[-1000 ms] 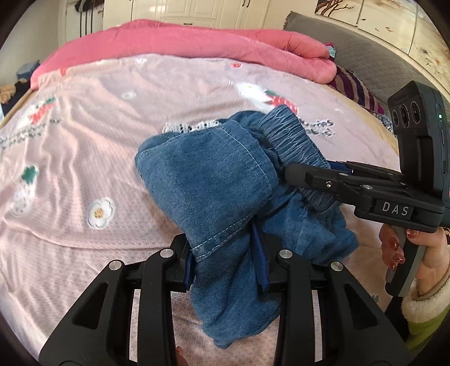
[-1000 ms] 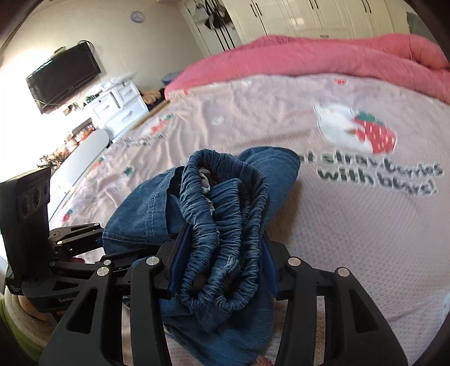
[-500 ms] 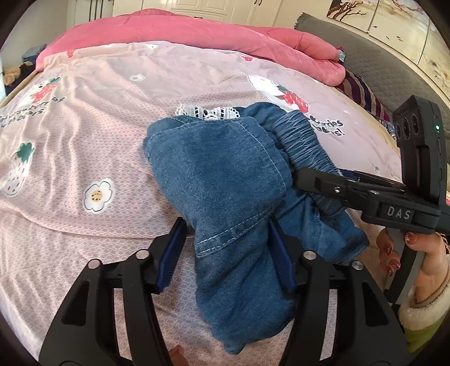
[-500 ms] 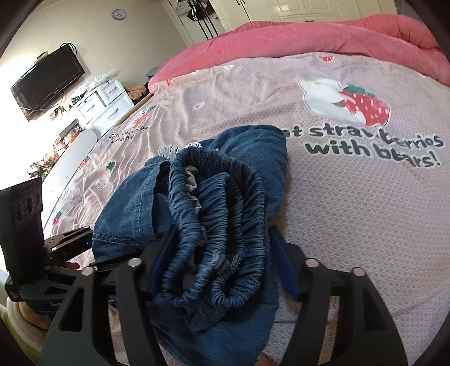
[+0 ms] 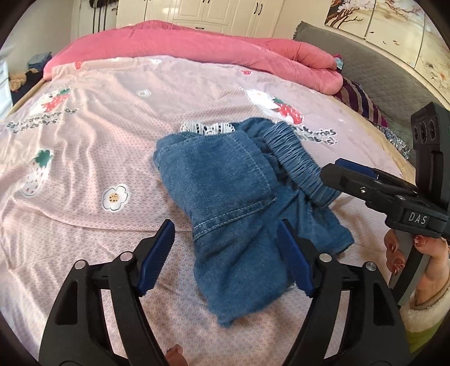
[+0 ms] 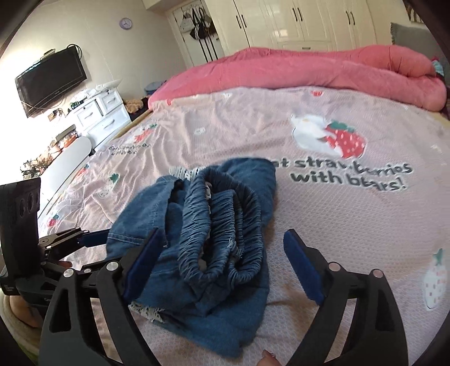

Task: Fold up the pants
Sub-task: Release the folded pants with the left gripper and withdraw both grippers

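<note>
Both tongs have let go of the denim since a second ago. At the bottom of the left wrist view, the left gripper [image 5: 225, 250], then clamped on the fabric, now stands with its jaws opening; the blue pads [image 5: 156, 254] flank the lower part of the folded pants [image 5: 225, 197], the right pad just at the cloth, the left one clear of it. At the bottom of the right wrist view, the right gripper [image 6: 222, 264], earlier squeezing the gathered waistband [image 6: 222, 225], is likewise opening, its right pad well off the fabric and its left pad at the denim's edge.

The pants lie in a compact bundle in the centre of both frames on the pink strawberry-print bedsheet [image 5: 84, 140], lower and flatter than before, with white lace trim [image 5: 208, 128] showing at the far edge. No container is in sight.

At the right edge of the left view, a hand [image 5: 422, 259] holds the other tool. Across the top lies a rolled pink quilt [image 5: 197, 45], with white wardrobes [image 6: 295, 19] beyond it.
</note>
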Motion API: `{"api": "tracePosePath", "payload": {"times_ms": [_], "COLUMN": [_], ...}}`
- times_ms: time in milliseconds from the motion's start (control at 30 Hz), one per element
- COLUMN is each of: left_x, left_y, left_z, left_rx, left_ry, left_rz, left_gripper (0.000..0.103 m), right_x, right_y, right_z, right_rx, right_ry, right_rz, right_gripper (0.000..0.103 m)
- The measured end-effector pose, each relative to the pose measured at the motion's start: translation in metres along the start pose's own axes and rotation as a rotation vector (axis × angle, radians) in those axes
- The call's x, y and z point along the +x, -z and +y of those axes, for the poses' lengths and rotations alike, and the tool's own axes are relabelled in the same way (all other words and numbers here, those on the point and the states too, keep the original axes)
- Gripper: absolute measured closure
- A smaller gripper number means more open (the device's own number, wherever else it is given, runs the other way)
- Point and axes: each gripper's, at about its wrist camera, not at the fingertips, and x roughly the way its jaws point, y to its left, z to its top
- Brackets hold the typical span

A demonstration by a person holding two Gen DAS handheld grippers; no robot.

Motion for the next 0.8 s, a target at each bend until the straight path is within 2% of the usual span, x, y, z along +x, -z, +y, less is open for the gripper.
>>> {"api": "tracePosePath", "payload": {"times_ms": [467,800], "left_x": [-0.057,-0.076], "left_y": [0.009,0.024], "left_z": [-0.013,-0.014], "left_rx": [0.005,-0.020], "left_ry": [-0.021,-0.053], "left_rz": [-0.102,-0.130], "left_gripper": [0.010,0.009], "right_x": [-0.058,-0.081], "right_y": [0.013,0.022], "right_z": [0.026,0.044], "right_rx": [-0.074,-0.103], "right_ry": [0.117,0.125], "right_rz": [-0.136,-0.150], "right_gripper": [0.005,0.005]}}
